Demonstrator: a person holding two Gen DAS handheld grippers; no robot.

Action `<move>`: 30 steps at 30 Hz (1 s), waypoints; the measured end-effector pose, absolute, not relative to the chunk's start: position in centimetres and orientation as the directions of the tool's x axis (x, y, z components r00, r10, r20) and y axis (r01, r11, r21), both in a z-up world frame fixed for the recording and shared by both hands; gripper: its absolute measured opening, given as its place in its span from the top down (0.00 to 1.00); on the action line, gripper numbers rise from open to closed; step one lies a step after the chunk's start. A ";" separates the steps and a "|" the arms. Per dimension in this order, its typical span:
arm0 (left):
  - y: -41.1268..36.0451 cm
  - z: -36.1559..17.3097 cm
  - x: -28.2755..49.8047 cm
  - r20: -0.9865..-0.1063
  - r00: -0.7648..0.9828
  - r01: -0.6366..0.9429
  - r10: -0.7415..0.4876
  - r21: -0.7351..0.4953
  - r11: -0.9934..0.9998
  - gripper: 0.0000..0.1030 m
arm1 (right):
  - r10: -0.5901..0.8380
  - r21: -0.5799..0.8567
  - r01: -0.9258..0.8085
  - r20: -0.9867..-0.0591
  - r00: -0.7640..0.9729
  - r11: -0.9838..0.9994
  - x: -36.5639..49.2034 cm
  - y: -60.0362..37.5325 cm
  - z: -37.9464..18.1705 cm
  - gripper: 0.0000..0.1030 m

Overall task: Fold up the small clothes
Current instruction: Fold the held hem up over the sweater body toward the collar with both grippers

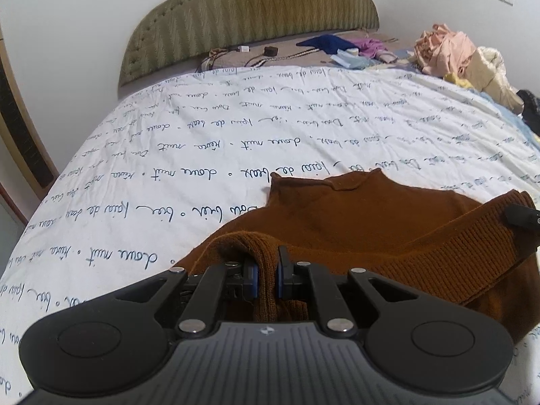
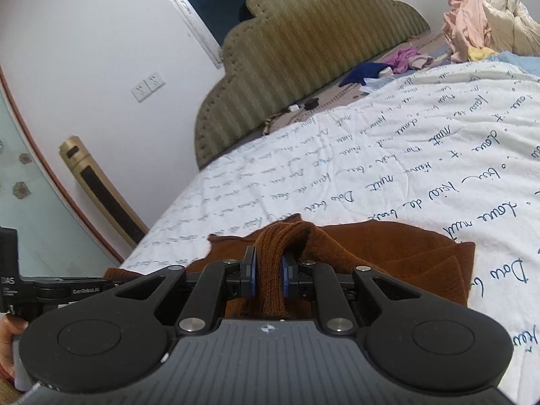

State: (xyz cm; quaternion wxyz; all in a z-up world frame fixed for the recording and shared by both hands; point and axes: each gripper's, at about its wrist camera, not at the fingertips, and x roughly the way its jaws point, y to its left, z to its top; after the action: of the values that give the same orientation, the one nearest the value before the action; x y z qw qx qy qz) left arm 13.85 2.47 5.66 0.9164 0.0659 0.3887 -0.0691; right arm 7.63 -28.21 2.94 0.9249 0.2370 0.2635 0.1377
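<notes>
A rust-brown knitted sweater (image 1: 337, 222) lies on the white bedspread (image 1: 202, 141) printed with blue handwriting. My left gripper (image 1: 266, 263) is shut on a ribbed fold of the sweater's near edge, low in the left wrist view. The ribbed hem (image 1: 455, 246) stretches from there up to the right, where the tip of the other gripper (image 1: 521, 218) shows. In the right wrist view my right gripper (image 2: 269, 263) is shut on another ribbed bunch of the sweater (image 2: 388, 249), lifted above the rest of the cloth. The left tool (image 2: 40, 290) and a hand (image 2: 10, 337) appear at that view's left edge.
A padded olive headboard (image 1: 253, 10) stands at the far end. Loose clothes (image 1: 337, 44), cables and a small charger lie along the head of the bed. A pile of pink and cream laundry (image 1: 455, 57) sits at the far right. A gold tower fan (image 2: 101, 195) stands by the wall.
</notes>
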 end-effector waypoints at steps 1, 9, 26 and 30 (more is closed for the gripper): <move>2.4 5.4 14.2 -0.726 0.684 0.177 -0.071 0.070 0.982 0.90 | 0.376 0.514 -0.119 -0.430 0.821 0.849 8.1 -28.2 2.6 0.82; 2.0 3.4 17.2 -0.754 0.654 0.157 -0.060 0.058 0.986 0.90 | 0.364 0.544 -0.059 -0.472 0.803 0.837 11.0 -29.0 0.3 0.82; 6.2 0.9 21.2 -0.787 0.546 0.089 -0.287 -0.286 0.954 0.55 | 0.414 0.607 -0.002 -0.539 0.734 0.794 16.9 -29.7 -3.0 0.47; 8.1 1.4 21.3 -0.753 0.564 0.019 -0.339 -0.399 0.917 0.29 | 0.448 0.660 -0.012 -0.497 0.743 0.752 17.6 -30.1 -2.4 0.35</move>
State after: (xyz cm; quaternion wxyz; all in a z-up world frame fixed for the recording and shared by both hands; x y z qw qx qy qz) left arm 21.27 8.12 1.37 0.8667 -0.1760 0.4552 -0.1033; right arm 17.63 -30.14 -2.36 0.8745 0.3270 0.3332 0.1315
